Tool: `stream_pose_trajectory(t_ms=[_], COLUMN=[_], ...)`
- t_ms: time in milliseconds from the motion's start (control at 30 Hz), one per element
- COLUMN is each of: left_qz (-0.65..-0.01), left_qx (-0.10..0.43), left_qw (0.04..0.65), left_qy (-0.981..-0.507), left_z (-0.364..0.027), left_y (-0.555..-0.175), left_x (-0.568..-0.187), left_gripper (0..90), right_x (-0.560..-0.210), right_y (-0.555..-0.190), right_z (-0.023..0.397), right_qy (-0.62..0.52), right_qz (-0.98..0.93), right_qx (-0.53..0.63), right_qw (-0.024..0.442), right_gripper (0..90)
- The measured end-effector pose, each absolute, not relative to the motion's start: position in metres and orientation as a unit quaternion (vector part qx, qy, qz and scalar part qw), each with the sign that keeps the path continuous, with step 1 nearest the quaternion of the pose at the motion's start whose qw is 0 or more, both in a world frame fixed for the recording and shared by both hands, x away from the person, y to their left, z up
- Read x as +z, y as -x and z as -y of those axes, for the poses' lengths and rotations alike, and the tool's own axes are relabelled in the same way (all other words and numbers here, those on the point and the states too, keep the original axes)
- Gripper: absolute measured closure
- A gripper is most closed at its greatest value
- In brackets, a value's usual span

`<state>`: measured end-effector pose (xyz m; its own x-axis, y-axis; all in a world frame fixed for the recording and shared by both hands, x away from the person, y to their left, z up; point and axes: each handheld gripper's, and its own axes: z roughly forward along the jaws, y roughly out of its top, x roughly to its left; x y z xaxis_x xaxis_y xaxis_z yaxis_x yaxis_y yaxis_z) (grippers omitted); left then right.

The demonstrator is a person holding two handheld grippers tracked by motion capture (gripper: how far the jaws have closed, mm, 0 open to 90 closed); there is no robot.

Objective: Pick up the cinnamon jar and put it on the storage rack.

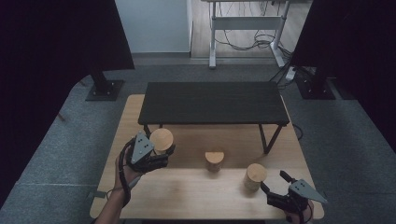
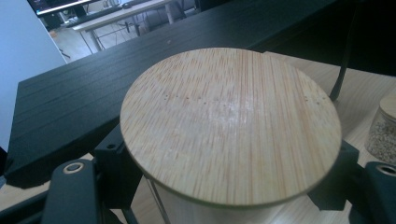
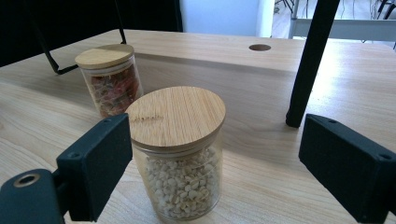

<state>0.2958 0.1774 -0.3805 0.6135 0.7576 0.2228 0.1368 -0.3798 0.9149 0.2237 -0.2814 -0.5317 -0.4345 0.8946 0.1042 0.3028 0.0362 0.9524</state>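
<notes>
Three glass jars with bamboo lids are on the wooden table (image 1: pixel 187 186). My left gripper (image 1: pixel 159 150) is shut on the left jar (image 1: pixel 161 139), its jaws pressing both sides just under the wide lid (image 2: pixel 231 126). I cannot tell whether this jar rests on the table. The right jar (image 1: pixel 256 175), holding pale kernels (image 3: pixel 180 184), stands just ahead of my right gripper (image 1: pixel 274 182). That gripper (image 3: pixel 217 156) is open, and the jar is nearer its left pad (image 3: pixel 98 163), untouched. The middle jar (image 1: pixel 215 159) has reddish contents (image 3: pixel 112 88).
A low black shelf (image 1: pixel 212 101) on thin legs stands across the far half of the table, and one leg (image 3: pixel 306 70) is just right of the kernel jar. The table has a round hole (image 3: pixel 259 47). A white desk frame (image 1: pixel 245 28) and cables lie beyond.
</notes>
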Motion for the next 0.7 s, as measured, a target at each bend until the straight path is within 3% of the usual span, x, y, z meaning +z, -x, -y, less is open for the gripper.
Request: stream_pose_trajectory(t_ms=[700], left_qz=[-0.287], left_qx=[0.336], left_qw=[0.483], left_qy=[-0.756], left_z=[-0.174], left_y=[-0.310], left_x=[-0.361], left_gripper=[25.6], right_x=[-0.533], right_y=[-0.224], right_z=[0.283], right_qy=[-0.454], right_qz=[-0.661], right_qx=[0.527], right_qw=[0.280], right_gripper=[9.2])
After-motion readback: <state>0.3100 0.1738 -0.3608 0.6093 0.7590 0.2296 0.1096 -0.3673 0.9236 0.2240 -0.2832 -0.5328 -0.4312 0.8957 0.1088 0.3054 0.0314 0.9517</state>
